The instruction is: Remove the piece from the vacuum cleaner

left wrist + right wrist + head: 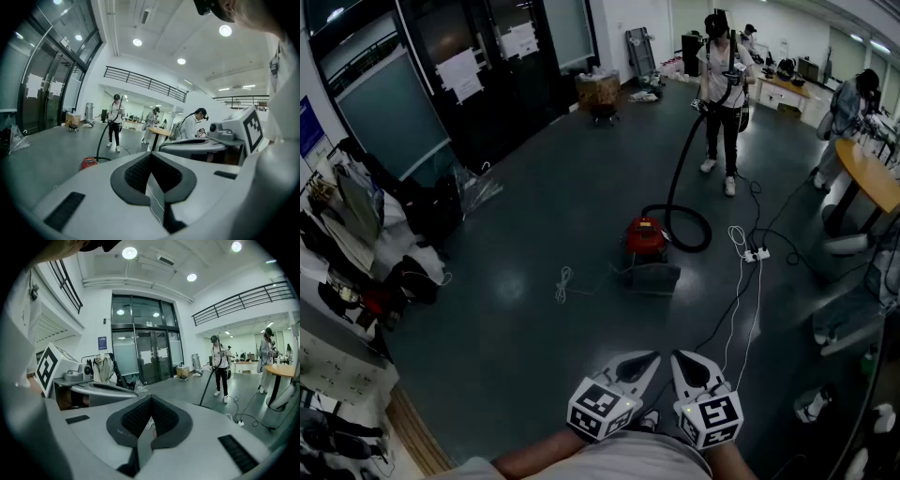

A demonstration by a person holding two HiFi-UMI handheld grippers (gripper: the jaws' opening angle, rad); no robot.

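Both pairs of my jaws are pressed together with nothing in them, left gripper (642,366) and right gripper (686,366) side by side, low by my body. The red vacuum cleaner (645,236) sits well ahead on the floor, with a grey piece (652,278) against its near side. I'd judge that piece light, rigid plastic; best taken by an edge. Watch the hose (680,187), held by a person (722,84), and the cables (748,309) trailing on the right.

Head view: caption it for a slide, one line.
Shut left gripper and right gripper side by side; ahead on the floor, a red vacuum cleaner, its hose held by a person.
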